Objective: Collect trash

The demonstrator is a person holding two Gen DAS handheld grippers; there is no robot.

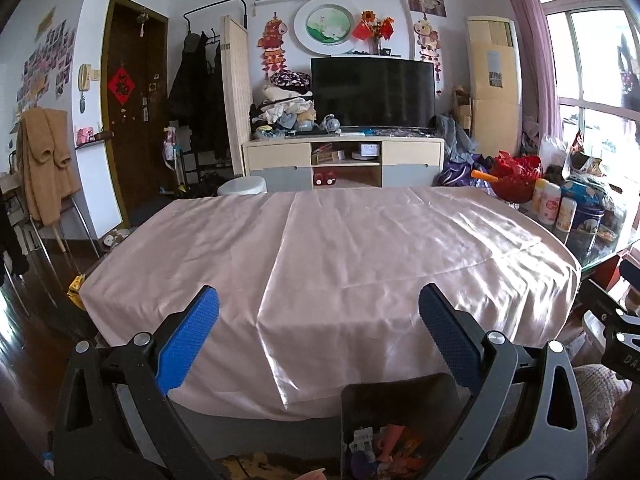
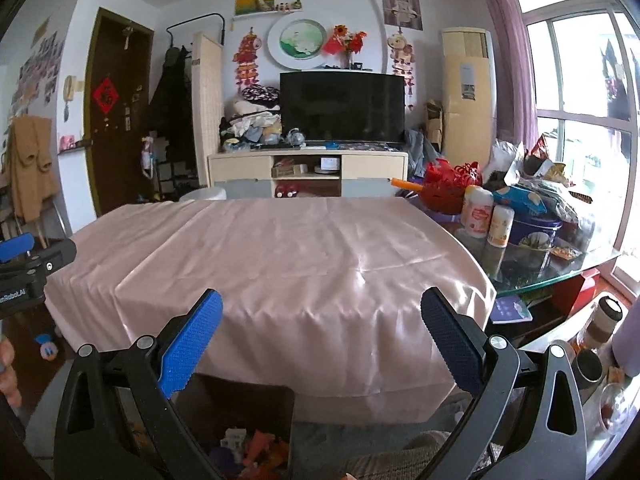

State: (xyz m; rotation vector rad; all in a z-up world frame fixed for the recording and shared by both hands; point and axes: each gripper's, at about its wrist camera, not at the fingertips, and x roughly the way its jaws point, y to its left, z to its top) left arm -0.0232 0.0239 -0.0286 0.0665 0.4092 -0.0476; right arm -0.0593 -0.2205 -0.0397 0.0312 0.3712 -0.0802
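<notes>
The dark open bin of colourful wrappers [image 1: 394, 436] sits at the bottom of both frames, just below both empty, wide-apart hand-held grippers, left [image 1: 318, 316] and right [image 2: 322, 320], before the pink satin-covered table [image 1: 360, 248].

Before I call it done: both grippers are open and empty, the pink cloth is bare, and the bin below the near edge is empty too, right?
Not quite. The bin is not empty: the left wrist view shows colourful wrappers inside it. The rest stands: the left gripper and right gripper are open and empty, and the pink cloth is bare.
</notes>
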